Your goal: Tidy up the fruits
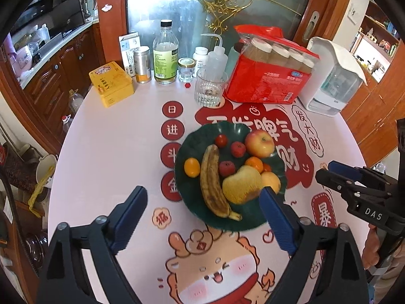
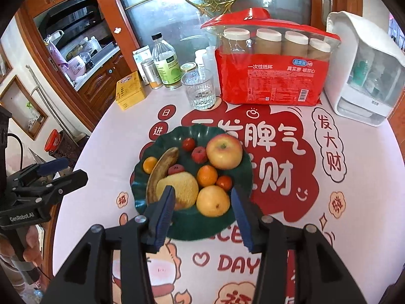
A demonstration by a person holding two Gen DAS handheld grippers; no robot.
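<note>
- Fruit sits heaped on one dark green scalloped plate (image 1: 192, 217) at the middle of a round table (image 1: 108, 152) with a pink printed cover.
- One banana (image 1: 212, 182), heavily browned, lies along the plate's left half; in the left wrist view its long axis runs from the far side of the plate to the near side, stem tip (image 1: 236, 216) at the near rim, angled right.
- One large red-yellow apple (image 1: 260, 143) rests at the plate's far right.
- One cut yellow fruit piece (image 1: 241, 185) leans against the banana's right side, its flat face up.
- One yellow pear-like fruit (image 2: 213, 200) lies at the near right, just beside the cut piece.
- Three small orange citrus are counted: one left of the banana (image 1: 192, 167), two right of centre (image 2: 207, 175) (image 2: 224, 182).
- Three small red fruits (image 1: 221, 140) (image 1: 238, 149) (image 1: 227, 168) sit between banana and apple.
- Left gripper (image 1: 203, 217) hovers at the plate's near edge, jaws spread wide, nothing between them.
- Right gripper (image 2: 202, 215) hangs over the plate's near side, jaws apart and empty, framing the pear-like fruit.
- Behind the plate stand one ribbed glass (image 1: 209, 90), one red pack of paper cups (image 2: 273, 76), one yellow tin (image 1: 112, 83) and one white appliance (image 1: 334, 76).
</note>
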